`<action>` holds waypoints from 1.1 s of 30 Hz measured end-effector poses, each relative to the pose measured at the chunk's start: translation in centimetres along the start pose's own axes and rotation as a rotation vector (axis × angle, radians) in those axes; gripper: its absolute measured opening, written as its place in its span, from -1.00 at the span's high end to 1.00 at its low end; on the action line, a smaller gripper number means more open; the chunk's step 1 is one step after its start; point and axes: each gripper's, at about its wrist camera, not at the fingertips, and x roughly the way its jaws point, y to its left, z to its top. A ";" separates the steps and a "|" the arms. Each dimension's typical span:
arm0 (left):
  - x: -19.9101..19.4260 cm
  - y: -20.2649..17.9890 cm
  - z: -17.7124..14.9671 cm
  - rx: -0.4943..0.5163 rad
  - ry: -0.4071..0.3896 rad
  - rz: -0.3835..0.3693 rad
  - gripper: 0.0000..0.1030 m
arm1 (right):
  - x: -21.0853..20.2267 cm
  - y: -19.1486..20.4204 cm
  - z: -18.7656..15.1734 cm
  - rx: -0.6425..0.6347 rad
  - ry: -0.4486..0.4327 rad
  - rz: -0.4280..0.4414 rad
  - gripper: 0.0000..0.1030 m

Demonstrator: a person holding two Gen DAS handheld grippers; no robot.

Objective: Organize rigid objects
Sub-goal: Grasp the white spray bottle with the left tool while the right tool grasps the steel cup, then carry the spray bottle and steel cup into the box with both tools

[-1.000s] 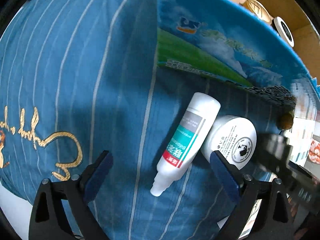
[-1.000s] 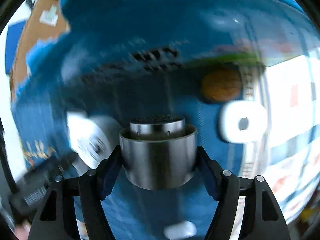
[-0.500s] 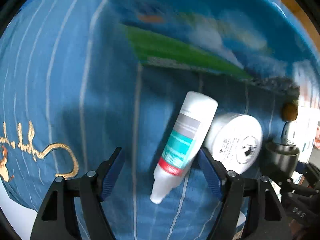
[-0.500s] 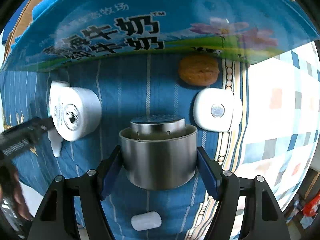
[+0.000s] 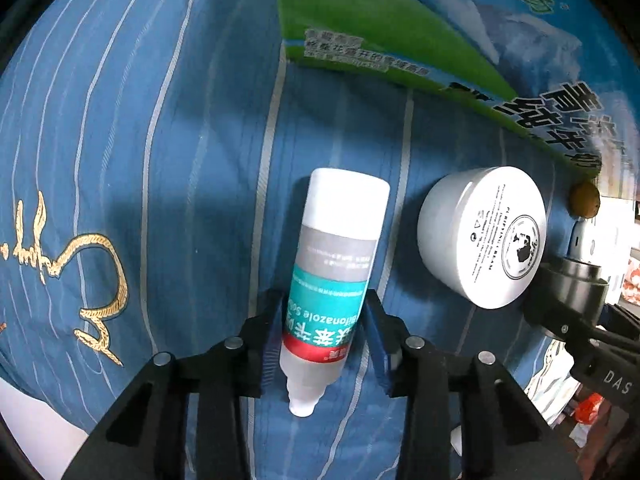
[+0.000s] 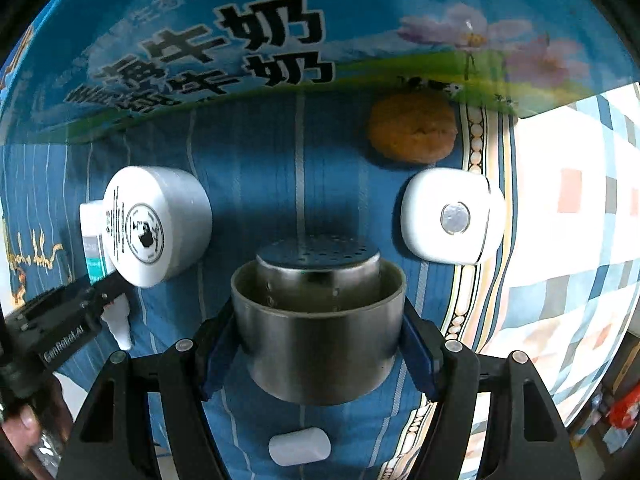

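Left wrist view — tongs: the left tongs (image 5: 322,332) are closed on the white plastic dropper bottle with teal and red label (image 5: 334,280), blue pads pressed on both flanks of its lower body, nozzle pointing back toward the camera.
Left wrist view — bottle position: lying on the blue striped cloth (image 5: 160,160), just beside but apart from the white round cream jar (image 5: 484,236), which rests on its side.
Left wrist view — surroundings: a blue and green printed milk carton (image 5: 420,28) borders the far edge; a small brown walnut (image 5: 585,205) sits beyond the jar.
Right wrist view — tongs: the right tongs (image 6: 320,342) grip the steel cylindrical cup with perforated inner strainer (image 6: 318,328), held above the cloth.
Right wrist view — neighbours: a white rounded plastic case with a silver disc (image 6: 448,216) lies to the right, the walnut behind it, a small white cylindrical cap (image 6: 299,447) underneath.
Step in hand (judgement): lifting the bottle for sorting.
Technique (judgement): the grip sits near the nozzle end, so the capped end may droop; raise it straight and slowly, keeping clear of the jar, which could roll if nudged.
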 end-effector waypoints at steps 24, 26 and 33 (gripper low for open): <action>-4.2 -4.9 -4.5 -0.036 -0.078 -0.016 0.42 | -0.1 1.1 -1.8 -0.012 -0.037 0.031 -0.41; -4.6 -5.1 -4.8 -0.040 -0.083 -0.033 0.42 | -0.8 1.1 -2.3 -0.022 -0.052 0.039 -0.41; -7.2 -5.8 -6.2 -0.032 -0.105 -0.040 0.42 | -3.0 1.0 -3.7 -0.052 -0.083 0.072 -0.41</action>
